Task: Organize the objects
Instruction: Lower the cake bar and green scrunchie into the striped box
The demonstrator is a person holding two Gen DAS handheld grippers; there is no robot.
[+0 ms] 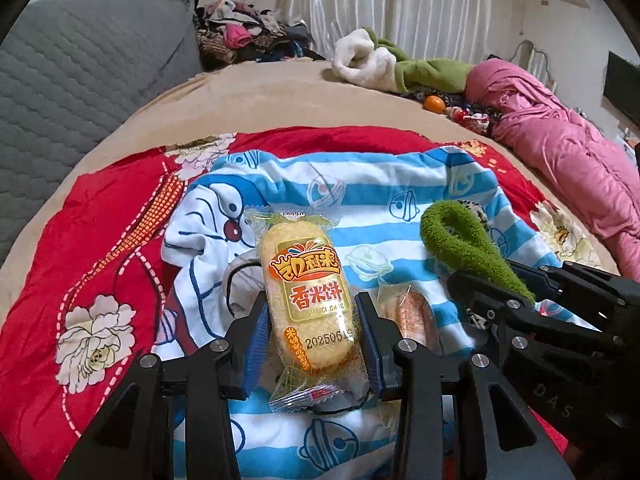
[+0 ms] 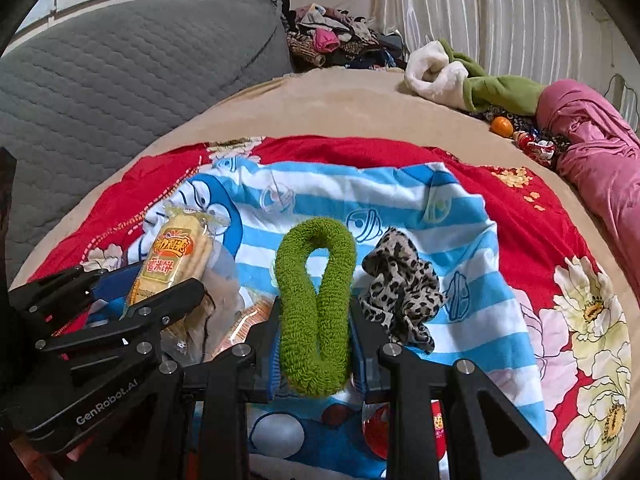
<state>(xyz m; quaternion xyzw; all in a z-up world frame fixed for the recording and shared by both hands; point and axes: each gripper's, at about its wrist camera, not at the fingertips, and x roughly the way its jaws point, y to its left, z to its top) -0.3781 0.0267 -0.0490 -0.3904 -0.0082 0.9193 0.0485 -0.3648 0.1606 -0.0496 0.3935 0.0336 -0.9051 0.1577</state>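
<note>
only the right wrist view shows the leopard-print scrunchie (image 2: 400, 292), lying on the striped cartoon cloth (image 2: 460, 240) just right of the right tongs (image 2: 314, 328); the left wrist view hides it behind those tongs. going left to right: the grey quilted cushion (image 1: 80, 80) bounds the bed on the left, then bare tan bed sheet (image 1: 260, 96) lies open beyond the red floral blanket (image 1: 80, 240), and a pink quilt (image 1: 560, 140) closes the right edge. the left tongs (image 1: 312, 320) are clenched on the rice cracker packet (image 1: 308, 292), which sits between the blue pads, its top sticking out forward. a second, orange snack packet (image 1: 412, 316) lies on the cloth just beside them. the right tongs grasp the green fuzzy loop (image 2: 316, 300), its bend pointing away over the cloth.
</note>
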